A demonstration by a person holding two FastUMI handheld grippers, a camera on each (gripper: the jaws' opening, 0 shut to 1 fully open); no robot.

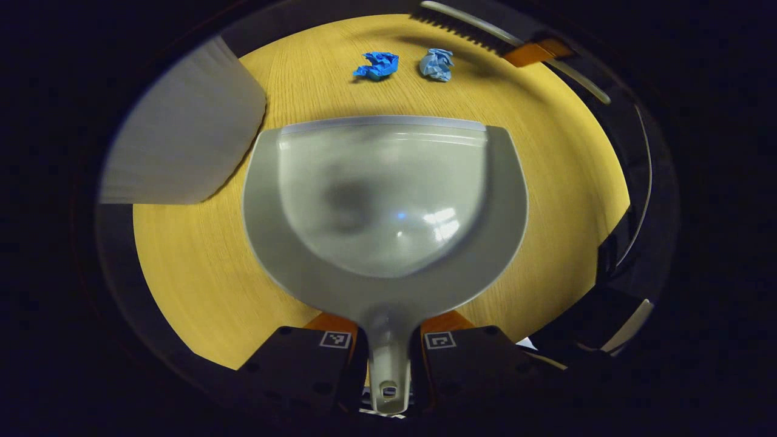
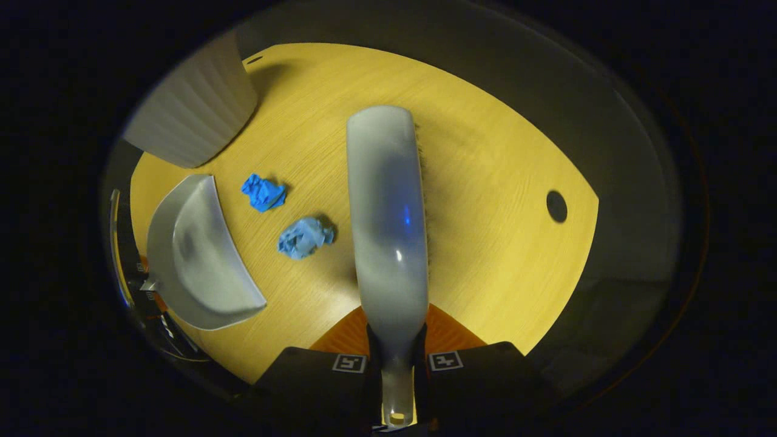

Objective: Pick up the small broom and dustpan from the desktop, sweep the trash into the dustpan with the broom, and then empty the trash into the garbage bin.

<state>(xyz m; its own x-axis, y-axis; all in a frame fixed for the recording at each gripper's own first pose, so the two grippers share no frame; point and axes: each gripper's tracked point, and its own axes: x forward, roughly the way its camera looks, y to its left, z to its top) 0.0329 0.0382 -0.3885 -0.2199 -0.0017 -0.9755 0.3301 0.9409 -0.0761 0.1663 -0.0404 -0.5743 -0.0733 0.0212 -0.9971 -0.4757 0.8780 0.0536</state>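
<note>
You are working at an office-style desk (image 2: 485, 182) in a dark recording booth: a light wood-grain top with a round cable hole (image 2: 556, 206) near its edge, a pale ribbed bin (image 2: 194, 109) standing on it, and darkness all around.

Dim, warm light falls from above; white glare spots shine on the dustpan (image 1: 388, 200) and broom (image 2: 388, 224). Fisheye bending and blur soften the table (image 1: 546, 182) edges.
</note>
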